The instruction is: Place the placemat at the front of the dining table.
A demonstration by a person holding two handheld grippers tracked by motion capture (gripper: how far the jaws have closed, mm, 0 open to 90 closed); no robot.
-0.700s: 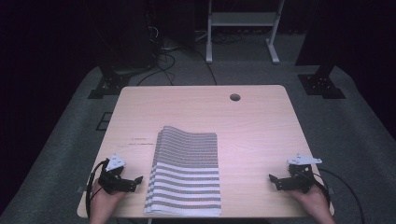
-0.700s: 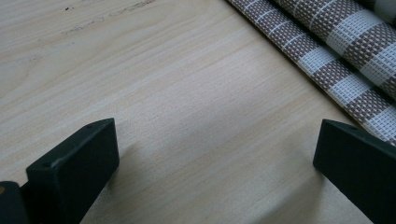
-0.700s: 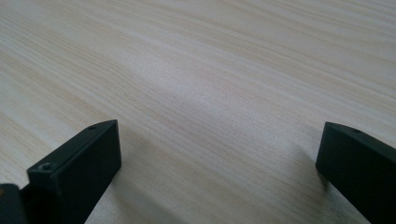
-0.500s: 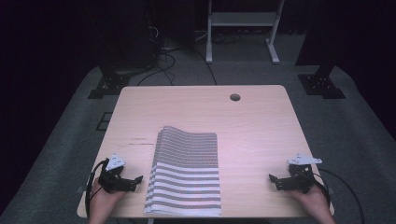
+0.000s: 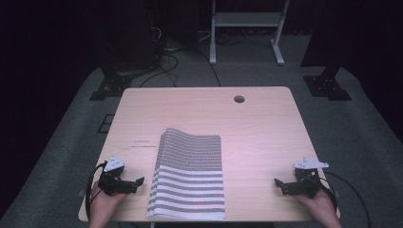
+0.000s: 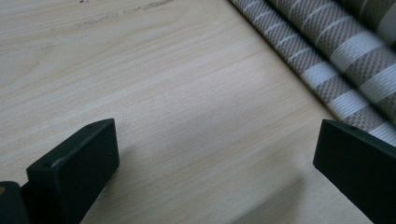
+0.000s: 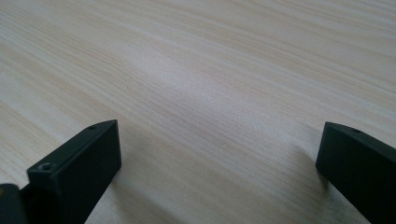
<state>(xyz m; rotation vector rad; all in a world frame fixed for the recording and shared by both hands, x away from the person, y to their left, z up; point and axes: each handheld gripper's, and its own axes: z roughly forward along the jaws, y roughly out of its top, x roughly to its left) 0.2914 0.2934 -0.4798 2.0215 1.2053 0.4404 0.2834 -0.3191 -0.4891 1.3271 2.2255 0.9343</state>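
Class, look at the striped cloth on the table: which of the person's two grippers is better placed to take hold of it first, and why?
Probably the left gripper: its open jaws sit just beside the striped cloth, whose edge shows in the left gripper view. The right gripper, also open, sits farther off over bare table.

You've got a grey-and-white striped cloth (image 5: 189,175) on a pale wood-grain tabletop (image 5: 256,128); both claws black, dark grey carpet (image 5: 361,137) around.

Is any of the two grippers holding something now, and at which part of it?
Nothing is held. The left gripper and right gripper both stand open over bare table, apart from the striped cloth between them.
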